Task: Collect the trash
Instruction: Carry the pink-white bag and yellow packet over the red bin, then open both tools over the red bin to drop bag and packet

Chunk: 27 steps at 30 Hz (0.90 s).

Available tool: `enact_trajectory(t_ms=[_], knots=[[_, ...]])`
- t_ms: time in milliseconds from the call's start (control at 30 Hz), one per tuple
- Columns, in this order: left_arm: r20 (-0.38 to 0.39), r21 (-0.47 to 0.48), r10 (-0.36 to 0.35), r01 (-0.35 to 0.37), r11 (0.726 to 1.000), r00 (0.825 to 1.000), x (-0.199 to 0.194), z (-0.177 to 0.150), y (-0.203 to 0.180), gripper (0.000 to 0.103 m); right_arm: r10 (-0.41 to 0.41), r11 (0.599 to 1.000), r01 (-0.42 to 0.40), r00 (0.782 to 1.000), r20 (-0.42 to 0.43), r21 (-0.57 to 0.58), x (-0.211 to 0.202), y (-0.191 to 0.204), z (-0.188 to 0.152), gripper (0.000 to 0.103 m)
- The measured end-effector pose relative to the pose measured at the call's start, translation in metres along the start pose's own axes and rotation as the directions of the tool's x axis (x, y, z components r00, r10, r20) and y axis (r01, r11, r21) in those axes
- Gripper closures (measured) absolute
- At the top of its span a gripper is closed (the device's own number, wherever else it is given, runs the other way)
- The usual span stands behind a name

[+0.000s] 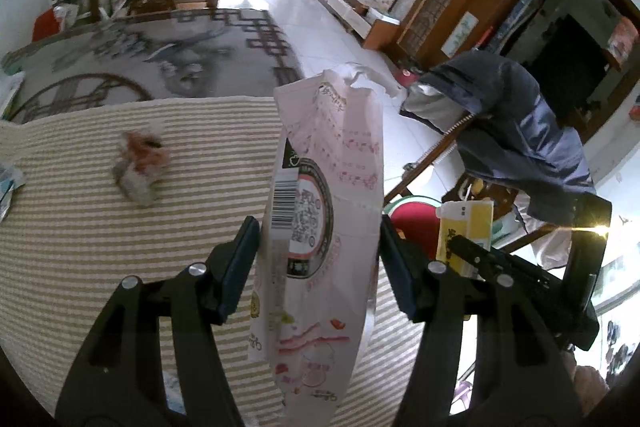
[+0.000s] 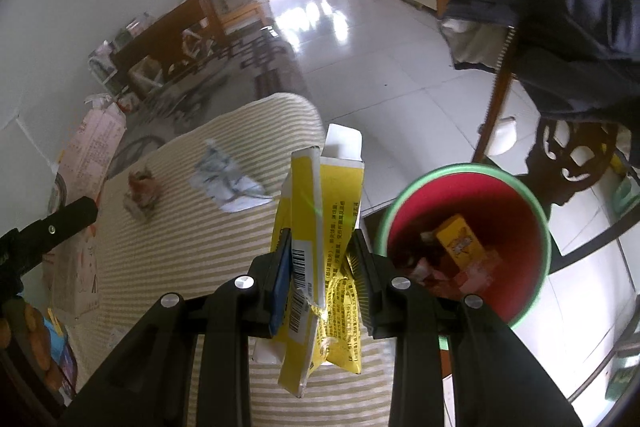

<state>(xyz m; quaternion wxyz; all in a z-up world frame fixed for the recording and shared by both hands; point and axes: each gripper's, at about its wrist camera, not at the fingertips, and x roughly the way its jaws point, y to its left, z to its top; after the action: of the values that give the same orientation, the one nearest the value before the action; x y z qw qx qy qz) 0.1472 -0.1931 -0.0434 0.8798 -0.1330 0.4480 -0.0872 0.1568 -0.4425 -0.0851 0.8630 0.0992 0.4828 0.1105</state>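
Left claw clamped on a pink-printed snack bag, carried upright over the striped counter. Right claw clenched on a crumpled yellow carton, just beside the red bin, which already holds trash. Risks: the bag is tall and floppy and could catch the bin's green rim and tip out; the carton's torn flaps could snag on the pads at release; both claws crowding the bin could collide. A crumpled wrapper and torn paper lie uncollected on the counter.
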Motion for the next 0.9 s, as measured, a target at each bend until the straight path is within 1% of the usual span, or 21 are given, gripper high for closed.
enact_trajectory(t_ms=[367, 600, 900], knots=[[-0.051, 0.109, -0.070, 0.075, 0.991, 0.996, 0.040, 0.008, -0.074, 0.045, -0.065, 0.991, 0.062, 0.998, 0.018, 0.122, -0.018, -0.072, 0.001, 0.074], [-0.107, 0.165, -0.103, 0.120, 0.979, 0.989, 0.071, 0.007, -0.119, 0.045, -0.094, 0.975, 0.090, 0.995, 0.014, 0.203, -0.027, -0.115, -0.002, 0.074], [-0.191, 0.214, -0.114, 0.155, 0.965, 0.975, 0.108, -0.006, -0.154, 0.045, -0.114, 0.964, 0.107, 0.993, 0.015, 0.243, -0.035, -0.145, -0.001, 0.074]])
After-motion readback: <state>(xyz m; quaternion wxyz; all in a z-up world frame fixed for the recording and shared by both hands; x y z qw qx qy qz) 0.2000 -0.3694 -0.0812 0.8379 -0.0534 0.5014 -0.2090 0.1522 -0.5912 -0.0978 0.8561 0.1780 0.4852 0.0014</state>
